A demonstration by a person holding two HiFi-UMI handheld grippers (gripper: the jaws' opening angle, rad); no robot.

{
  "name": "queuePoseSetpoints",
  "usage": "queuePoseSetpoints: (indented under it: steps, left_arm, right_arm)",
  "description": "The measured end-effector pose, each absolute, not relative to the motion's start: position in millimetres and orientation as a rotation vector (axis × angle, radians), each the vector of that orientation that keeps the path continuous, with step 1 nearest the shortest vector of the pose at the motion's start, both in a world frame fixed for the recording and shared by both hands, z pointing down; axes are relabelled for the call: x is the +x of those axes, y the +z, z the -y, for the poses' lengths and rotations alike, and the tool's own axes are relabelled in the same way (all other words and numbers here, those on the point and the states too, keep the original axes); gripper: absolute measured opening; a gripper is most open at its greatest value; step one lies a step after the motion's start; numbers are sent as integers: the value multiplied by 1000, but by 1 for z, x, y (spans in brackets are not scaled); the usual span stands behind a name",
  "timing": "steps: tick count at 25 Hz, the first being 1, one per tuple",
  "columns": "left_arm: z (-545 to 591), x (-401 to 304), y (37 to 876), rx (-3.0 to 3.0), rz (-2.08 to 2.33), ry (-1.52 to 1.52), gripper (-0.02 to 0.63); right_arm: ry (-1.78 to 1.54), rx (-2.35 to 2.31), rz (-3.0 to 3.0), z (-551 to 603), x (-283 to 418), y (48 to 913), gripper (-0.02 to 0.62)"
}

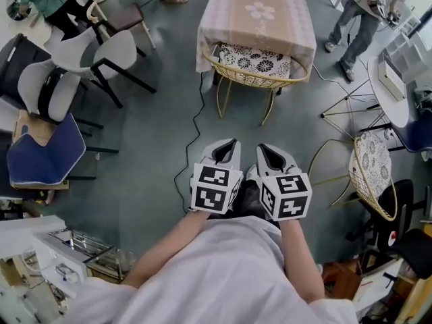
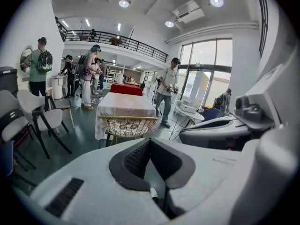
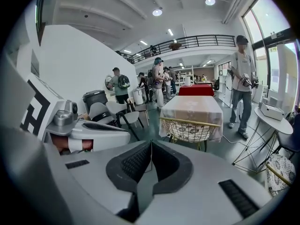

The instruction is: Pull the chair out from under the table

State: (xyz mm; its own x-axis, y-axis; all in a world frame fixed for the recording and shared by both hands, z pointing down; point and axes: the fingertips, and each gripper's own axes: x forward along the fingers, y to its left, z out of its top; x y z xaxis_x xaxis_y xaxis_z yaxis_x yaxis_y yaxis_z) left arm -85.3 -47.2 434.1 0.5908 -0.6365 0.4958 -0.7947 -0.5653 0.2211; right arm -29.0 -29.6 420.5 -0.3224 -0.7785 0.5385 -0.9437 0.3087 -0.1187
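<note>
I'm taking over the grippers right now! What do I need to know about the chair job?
Left gripper: shut, empty.
Right gripper: shut, empty.
Both are held side by side close to the body, well short of the chair.
The gold wire chair with the black-and-white patterned cushion is tucked under the square table with the pale pink cloth, straight ahead.
Done: nothing; the chair is not yet touched.
Left: step up, open the jaws, probably grip the chair's back rim, and pull it out.
</note>
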Motion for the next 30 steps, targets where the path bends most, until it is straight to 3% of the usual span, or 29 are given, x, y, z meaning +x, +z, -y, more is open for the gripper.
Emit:
queuePoseSetpoints:
  steps: [20,30]
  left_arm:
    - [189,-39,449,2407,1176,630,5]
    - [264,-2,467,2527,1126,844,6]
  right_arm:
    - [511,1469,2167,165,43,443,5]
    - [421,1327,2104,233,80,466,5]
